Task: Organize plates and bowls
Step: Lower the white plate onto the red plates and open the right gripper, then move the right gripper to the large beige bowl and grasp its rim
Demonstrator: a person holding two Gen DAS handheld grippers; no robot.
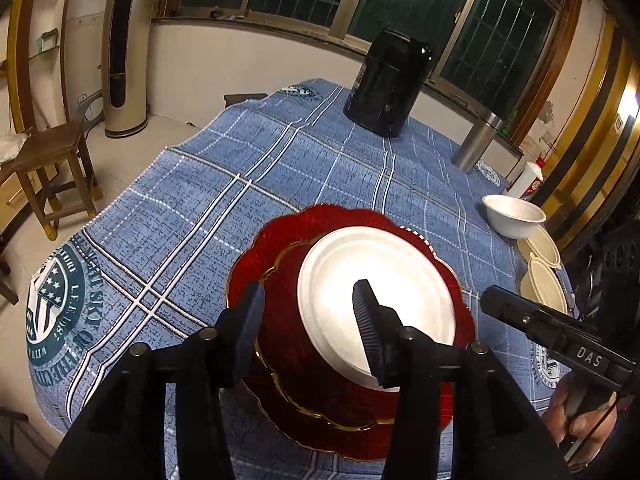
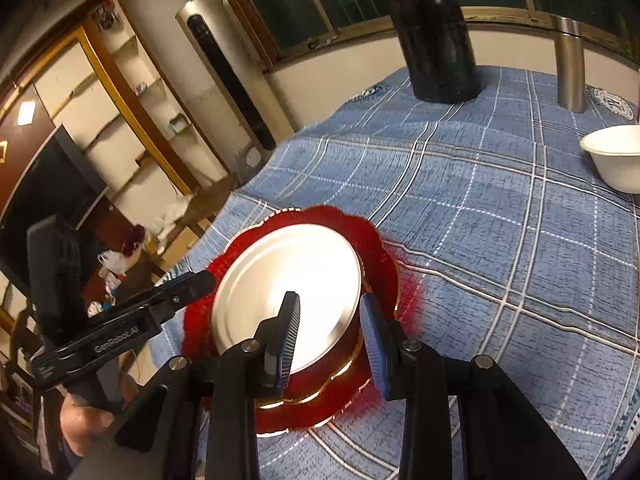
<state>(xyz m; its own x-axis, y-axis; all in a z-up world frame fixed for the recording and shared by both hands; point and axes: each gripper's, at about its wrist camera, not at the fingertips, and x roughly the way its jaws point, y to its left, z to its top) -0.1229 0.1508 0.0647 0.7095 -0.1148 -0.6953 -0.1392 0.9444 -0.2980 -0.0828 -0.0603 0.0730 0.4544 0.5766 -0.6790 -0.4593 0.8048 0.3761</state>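
Grippers, left [image 1: 308, 320] and right [image 2: 330, 332], hover part-open astride white plate [image 1: 376, 300] on red plates [image 1: 280, 248]; black jug [image 1: 384, 84], steel flask [image 1: 476, 144], white bowl [image 1: 512, 216] stand well beyond.

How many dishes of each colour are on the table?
Red plates: 2
White plate: 1
White bowl: 1
Cream bowls: 2
Total: 6

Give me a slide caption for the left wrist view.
Open left gripper above a white plate stacked on red scalloped plates, blue plaid tablecloth beneath.
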